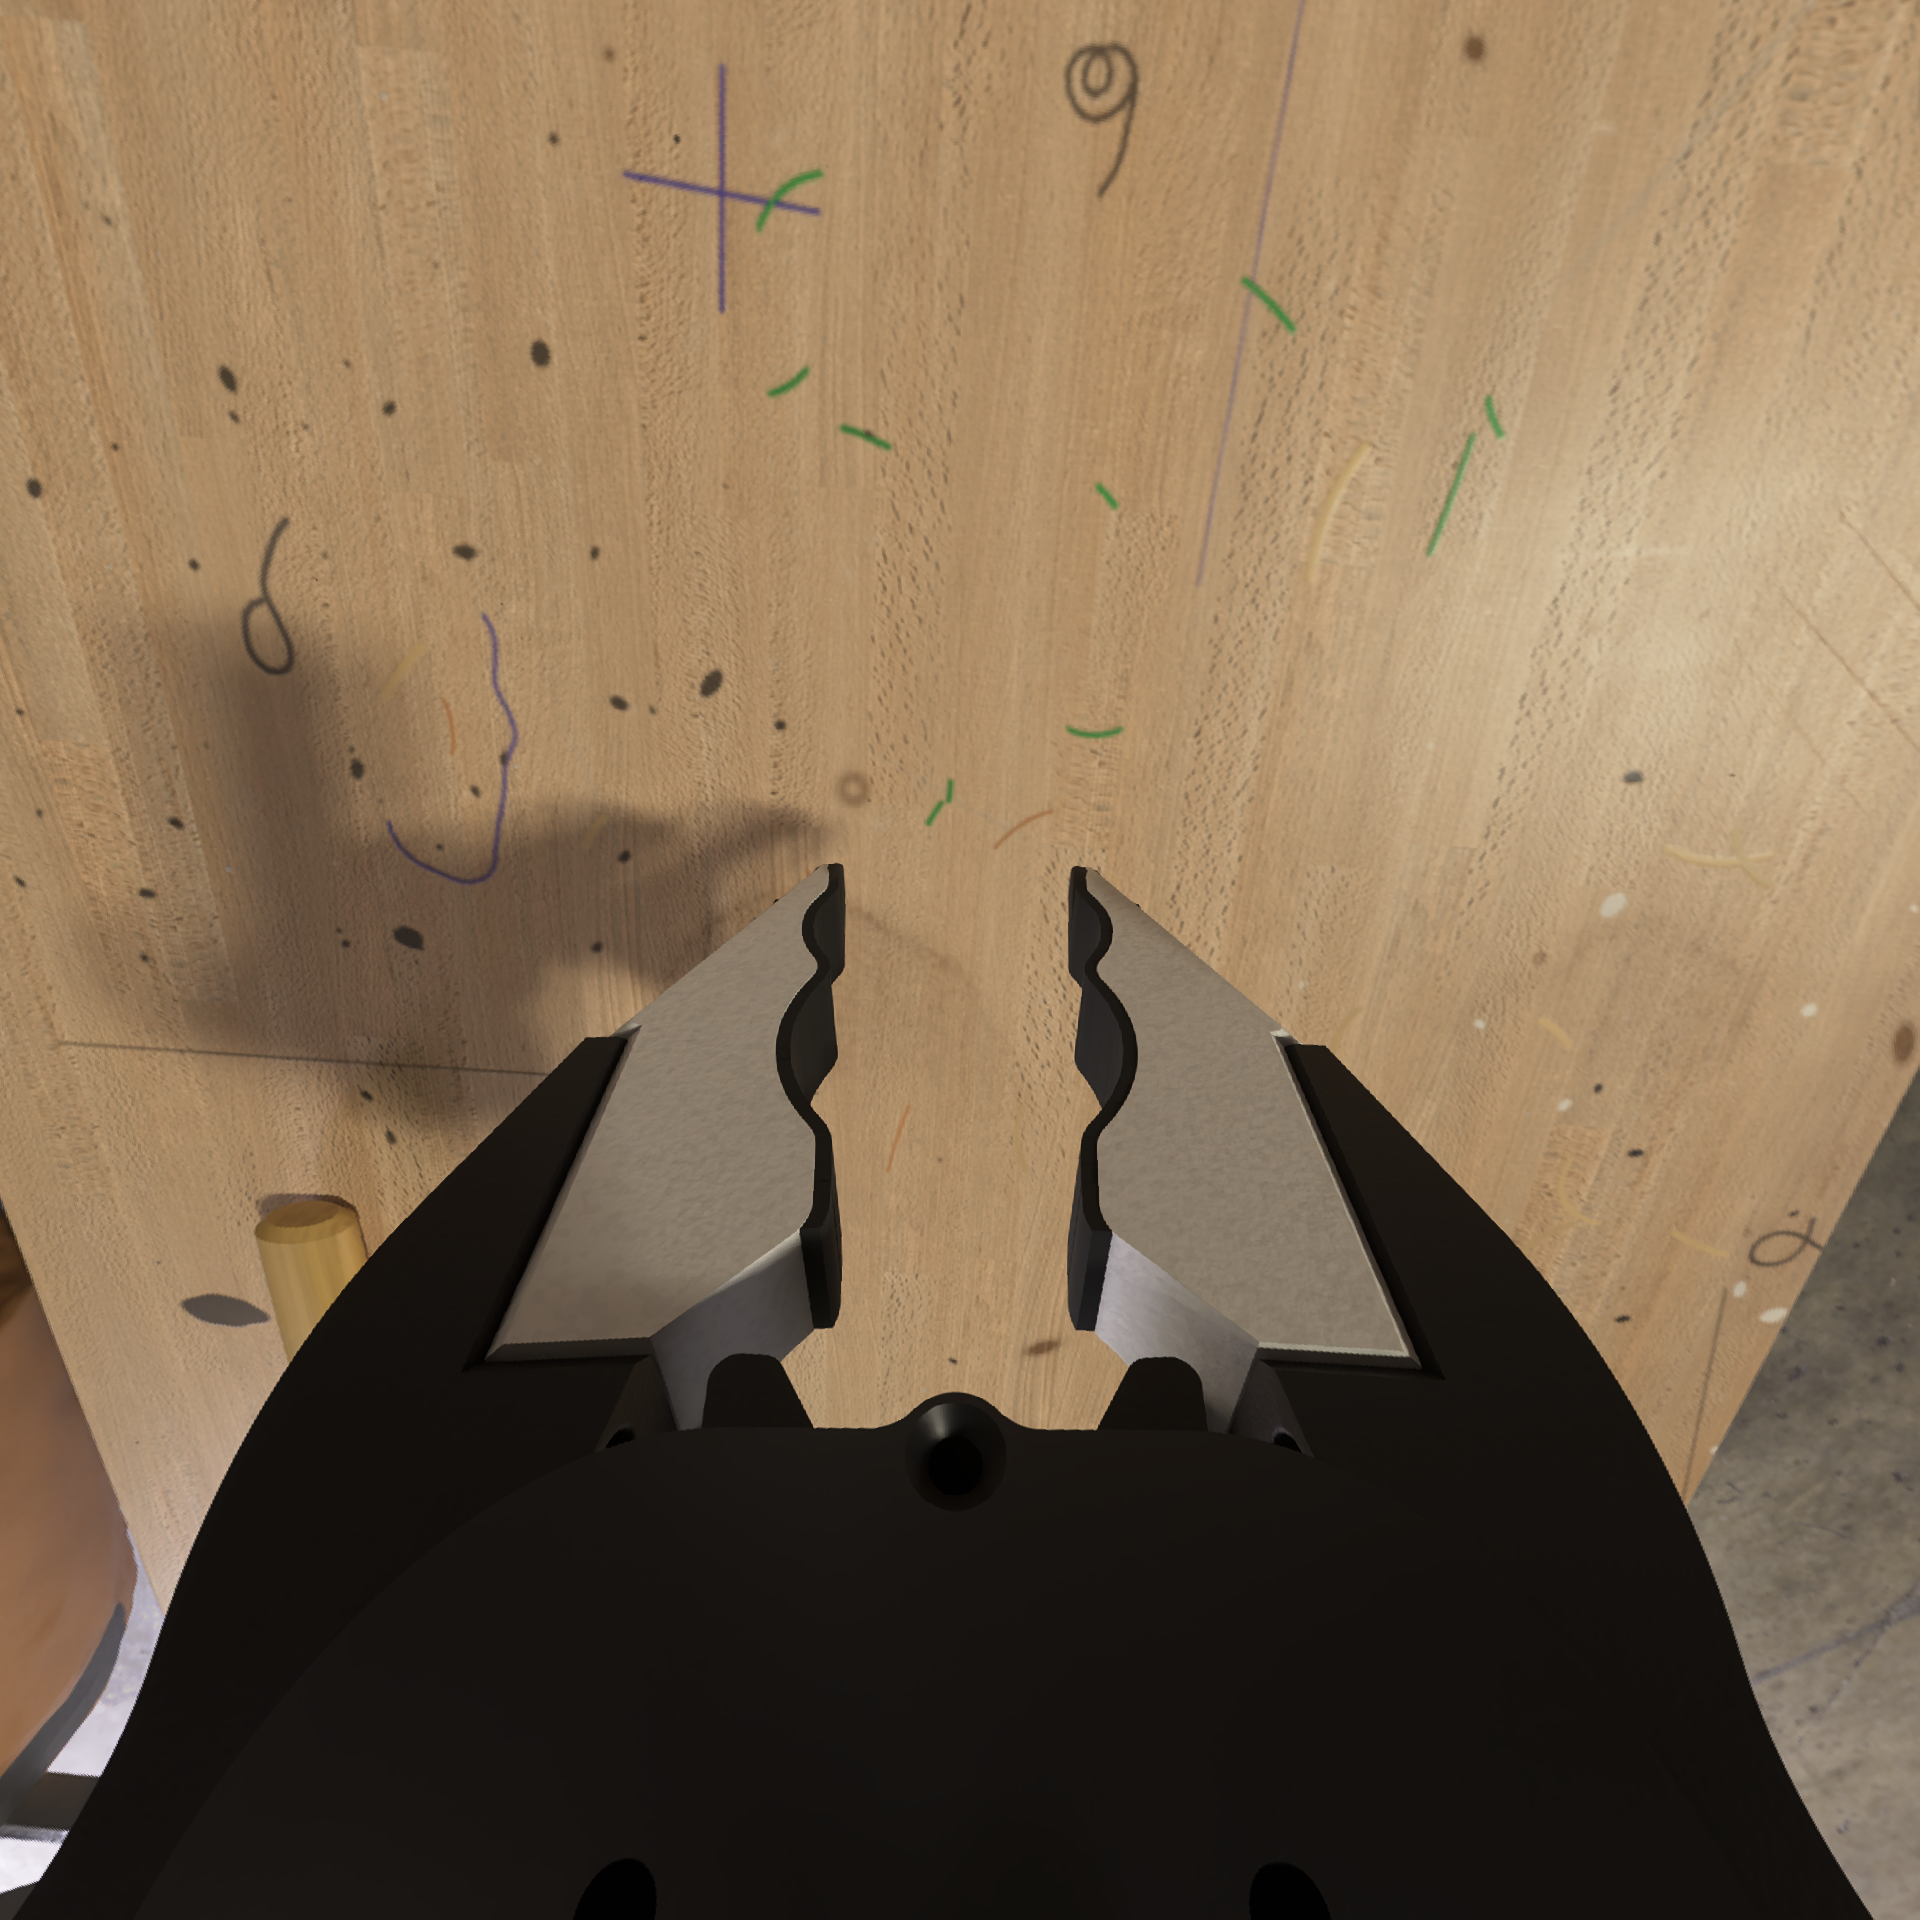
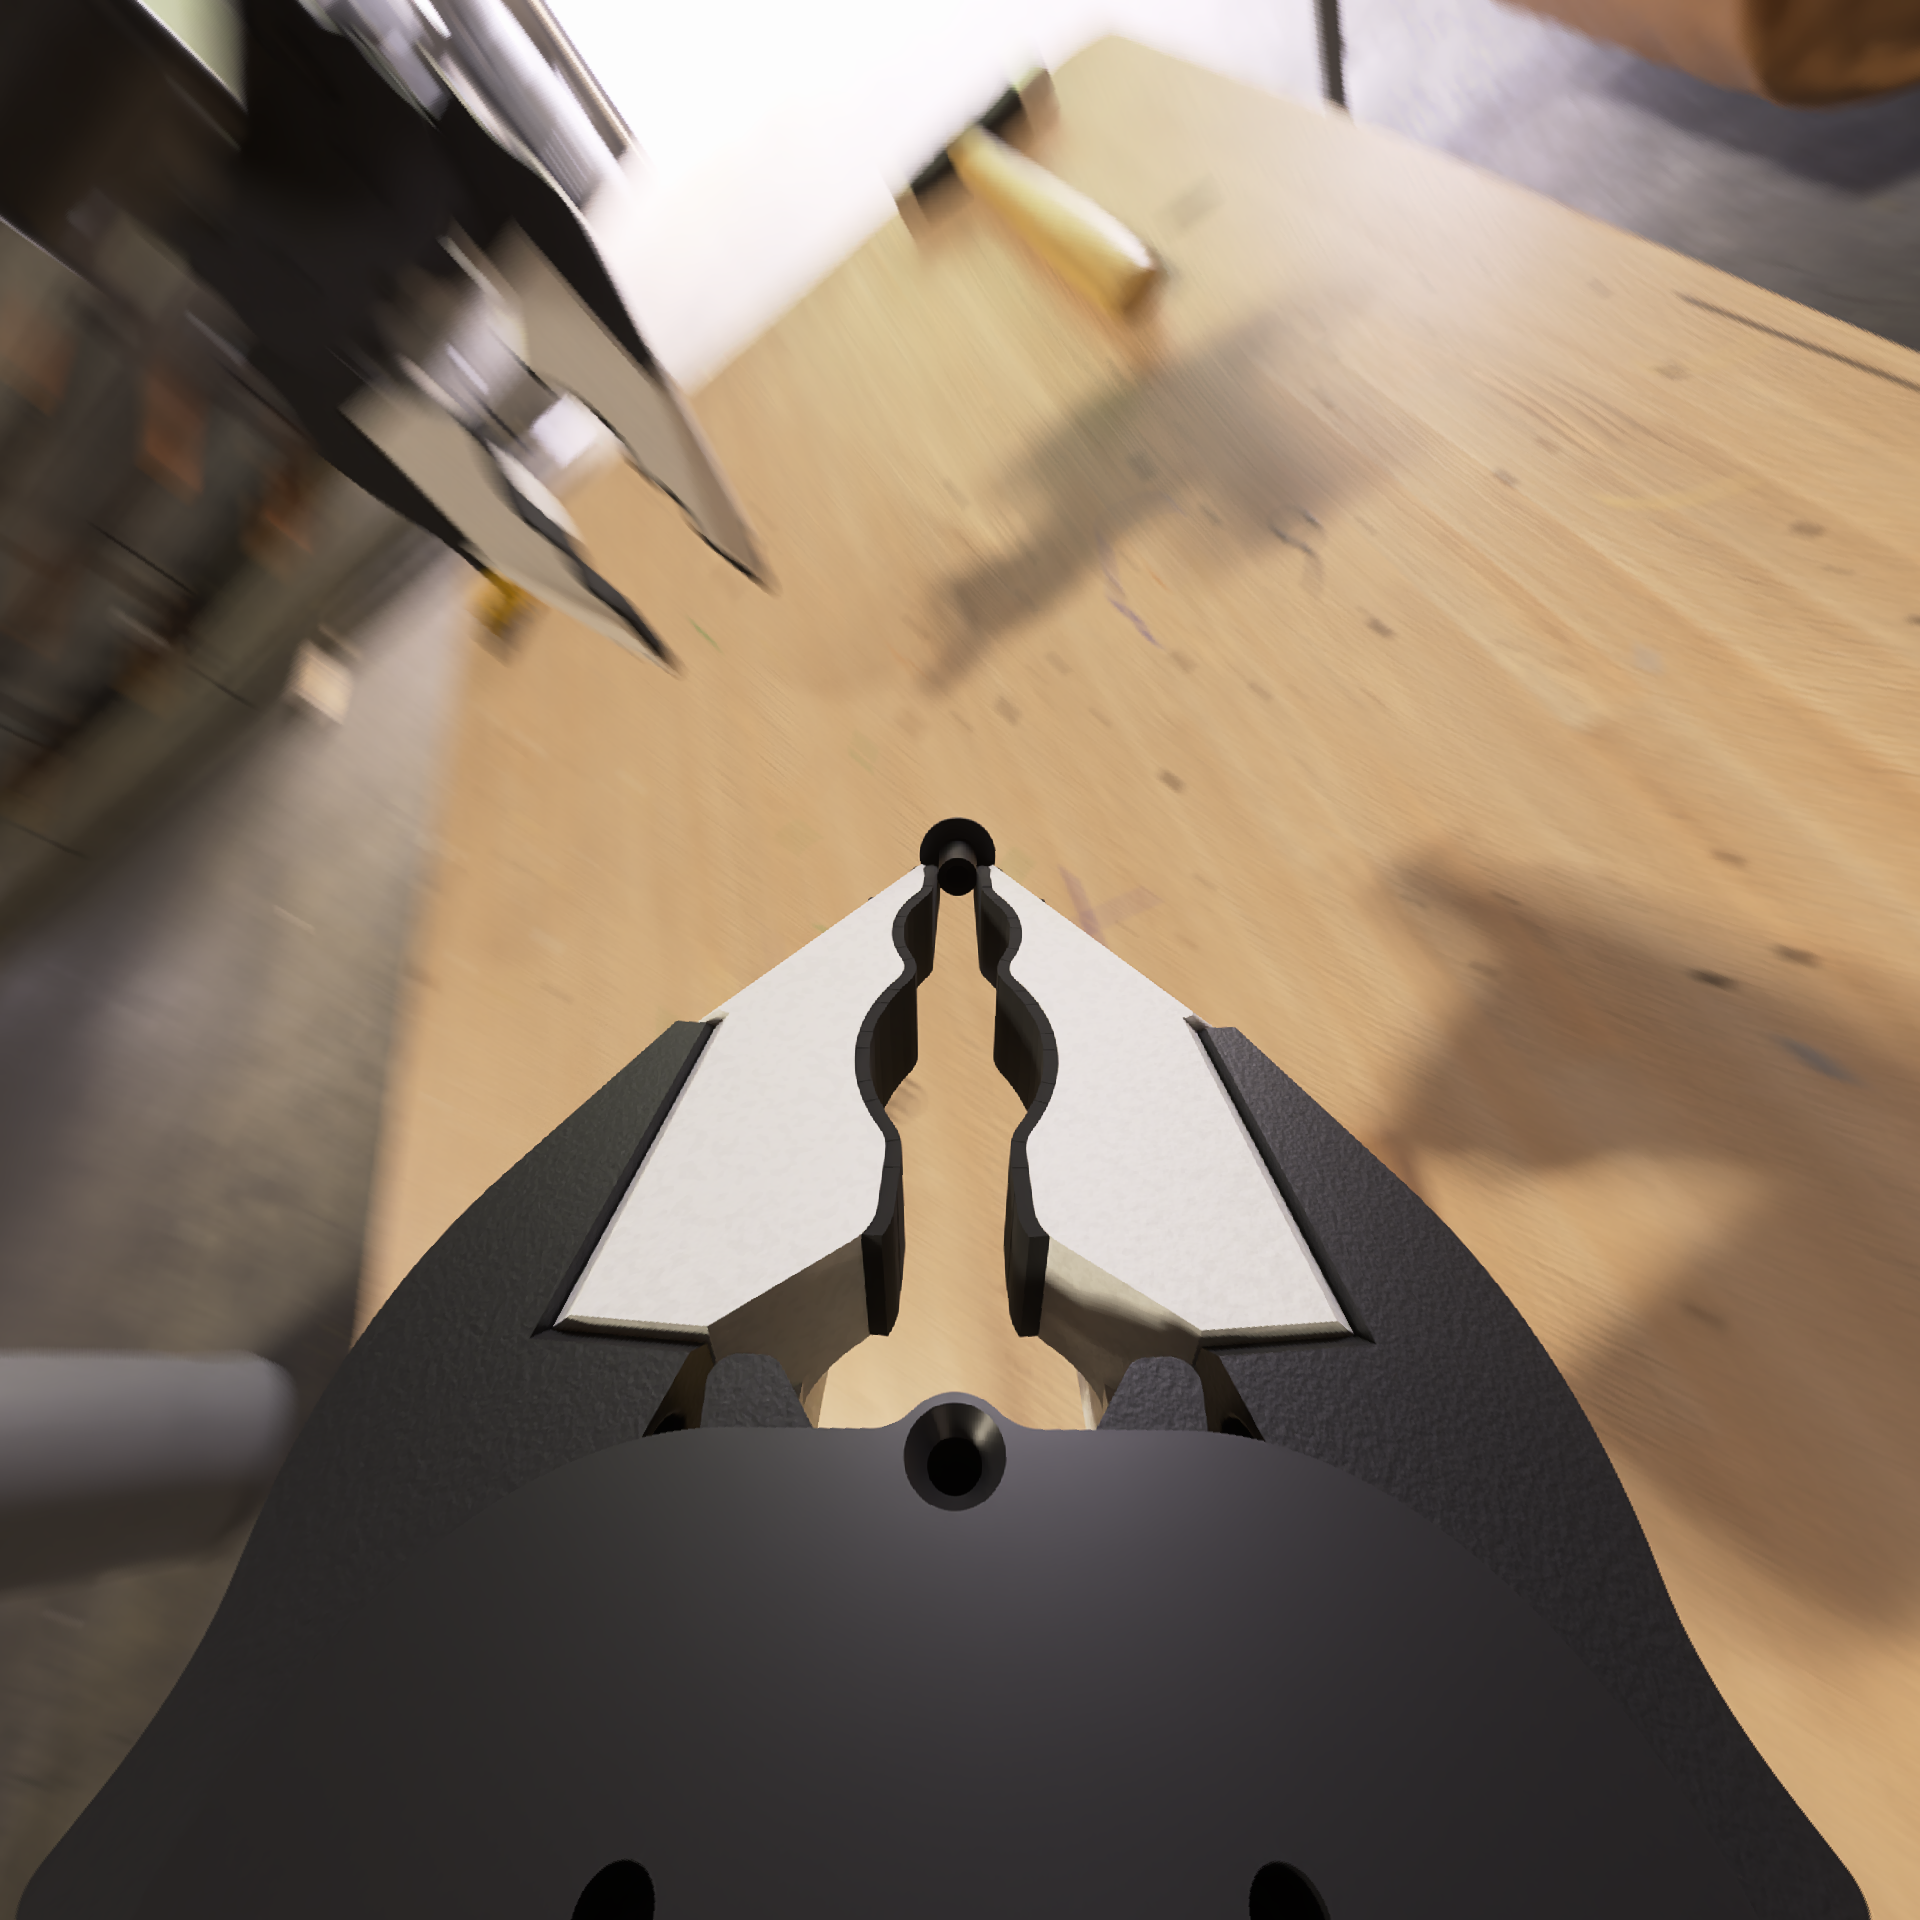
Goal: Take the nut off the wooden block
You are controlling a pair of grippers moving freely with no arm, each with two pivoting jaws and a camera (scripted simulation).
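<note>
While the left claw [image 1: 956,883] gapes empty over the scribbled table [image 1: 1039,520], the right claw [image 2: 957,873] pinches a small black nut [image 2: 957,847].

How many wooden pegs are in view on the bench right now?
1: a wooden peg at the bench's edge, lower left in the left wrist view, blurred at upper centre in the right. Others may be hidden.

Small black nut [image 2: 957,854] pinched at the right tongs' [image 2: 957,878] closed tips.

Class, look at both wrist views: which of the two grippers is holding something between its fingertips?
The right gripper: its fingertips are shut on a small black nut. The left gripper is open, with only table between its fingers.
</note>
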